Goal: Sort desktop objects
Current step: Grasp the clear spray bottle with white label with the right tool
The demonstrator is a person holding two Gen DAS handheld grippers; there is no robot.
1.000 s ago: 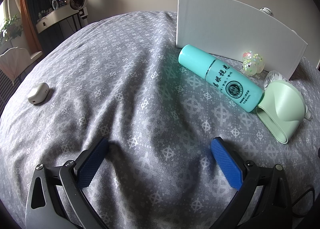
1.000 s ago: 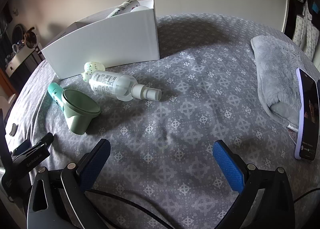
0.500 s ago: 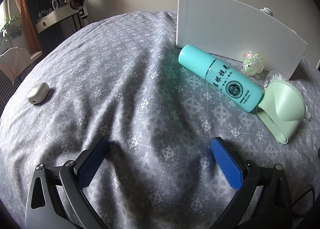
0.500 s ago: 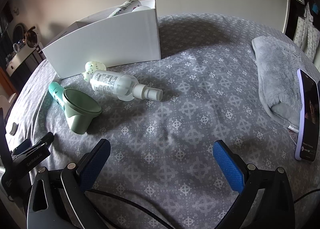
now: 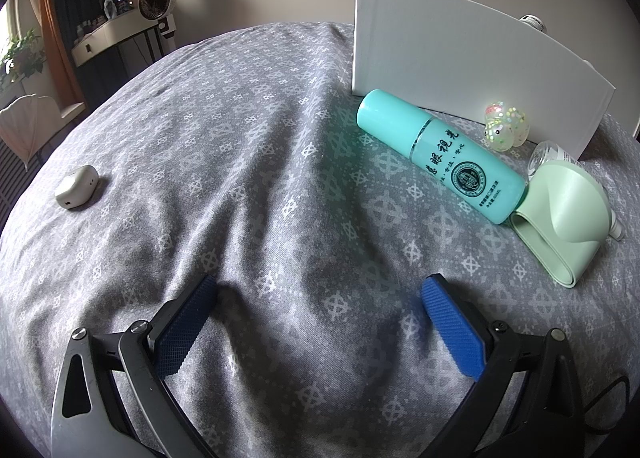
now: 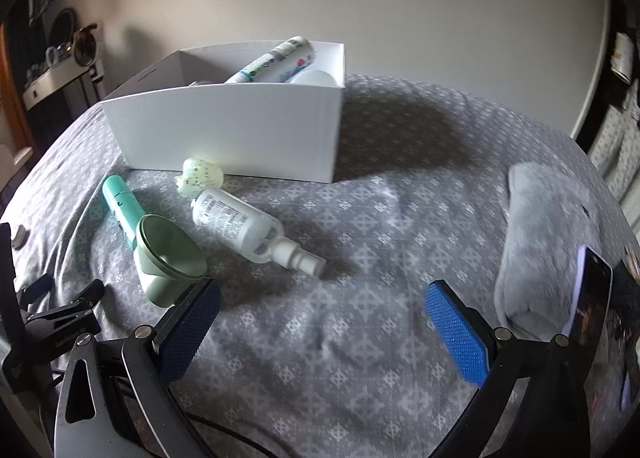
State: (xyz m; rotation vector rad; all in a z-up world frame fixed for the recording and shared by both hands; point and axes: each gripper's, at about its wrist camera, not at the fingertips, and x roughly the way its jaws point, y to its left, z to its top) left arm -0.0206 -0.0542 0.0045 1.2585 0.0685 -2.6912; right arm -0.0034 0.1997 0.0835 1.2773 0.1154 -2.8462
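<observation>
My left hand-held gripper hovers low over the grey patterned cloth with its blue pads wide apart and nothing between them. My right hand-held gripper is spread just as wide, also empty, above the same cloth.

Ahead of the right one stands the white box, open at the top — a printed tube leans inside it, with a white rounded thing beside the tube. Against the box's front wall sits a small speckled toy. Just in front of the toy lies a clear spray bottle on its side, nozzle pointing toward my right. To its left the teal bottle also lies flat, its lower end touching the pale green cup, which is tipped on its side — the cup sits just beyond my right gripper's left pad.

From the left camera the teal bottle and green cup lie to the right, near the box. A small white case rests well apart on the far left. A grey fluffy cloth and a phone lie at the right edge.
</observation>
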